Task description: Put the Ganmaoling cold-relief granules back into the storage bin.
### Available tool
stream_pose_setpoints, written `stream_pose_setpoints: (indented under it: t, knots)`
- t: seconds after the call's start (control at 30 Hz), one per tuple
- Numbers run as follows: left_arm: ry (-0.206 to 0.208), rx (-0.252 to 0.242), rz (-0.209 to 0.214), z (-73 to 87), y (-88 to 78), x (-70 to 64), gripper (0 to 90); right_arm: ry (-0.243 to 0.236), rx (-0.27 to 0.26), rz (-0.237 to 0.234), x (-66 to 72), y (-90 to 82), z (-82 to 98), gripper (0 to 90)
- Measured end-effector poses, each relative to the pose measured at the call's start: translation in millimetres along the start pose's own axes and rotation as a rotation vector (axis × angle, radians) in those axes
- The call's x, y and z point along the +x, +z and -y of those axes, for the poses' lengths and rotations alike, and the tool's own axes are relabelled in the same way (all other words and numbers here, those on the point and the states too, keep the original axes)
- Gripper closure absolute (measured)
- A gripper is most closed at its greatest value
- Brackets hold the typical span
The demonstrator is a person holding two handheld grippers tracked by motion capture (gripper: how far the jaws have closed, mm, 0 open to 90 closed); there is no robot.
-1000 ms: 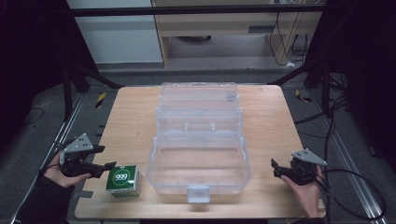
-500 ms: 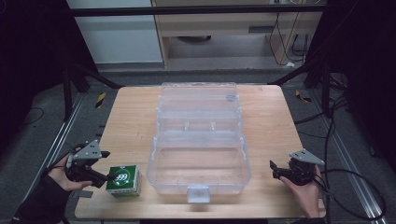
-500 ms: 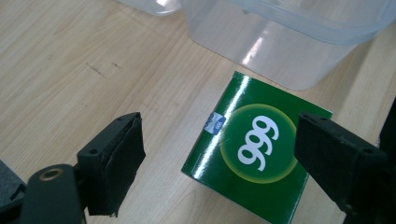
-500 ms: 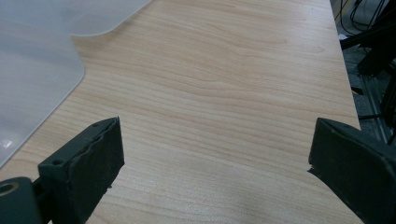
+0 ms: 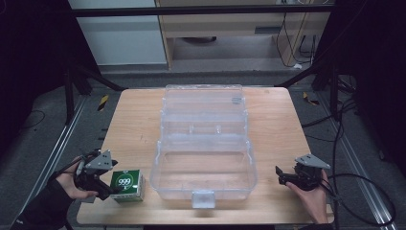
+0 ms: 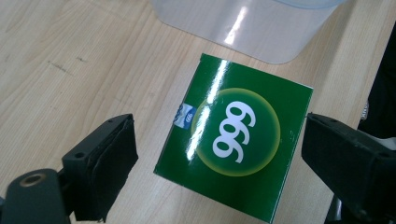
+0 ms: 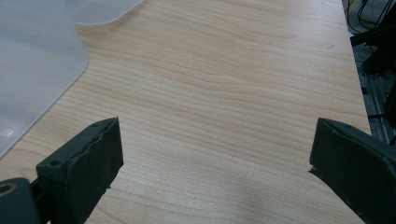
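The green box sits at the lower left of the high view, just beside the open clear case. The left gripper has just been widening its jaws, which straddle the box without pressing. It should centre on the box's flat sides, then squeeze gently. The right gripper rests gaping, empty.

Box just left of open case

A small green box with a white "999" in a yellow-green circle on top lies flat on the wooden table, just left of the clear plastic case
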State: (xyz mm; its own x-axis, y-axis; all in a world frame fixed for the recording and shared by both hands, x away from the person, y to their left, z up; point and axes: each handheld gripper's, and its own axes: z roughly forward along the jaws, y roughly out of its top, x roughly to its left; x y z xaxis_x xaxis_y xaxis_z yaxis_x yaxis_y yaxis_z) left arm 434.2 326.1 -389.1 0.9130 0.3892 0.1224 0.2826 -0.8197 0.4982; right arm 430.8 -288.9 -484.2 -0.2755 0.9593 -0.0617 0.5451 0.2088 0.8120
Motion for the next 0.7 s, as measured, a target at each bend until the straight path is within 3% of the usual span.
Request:
stream_pose_setpoints:
  t: [0.7]
  knots:
    - [0.081, 0.103, 0.063, -11.0, 26.0, -4.5, 5.4, -0.013, 0.029, -0.005, 0.4, 3.2, 1.4, 2.3]
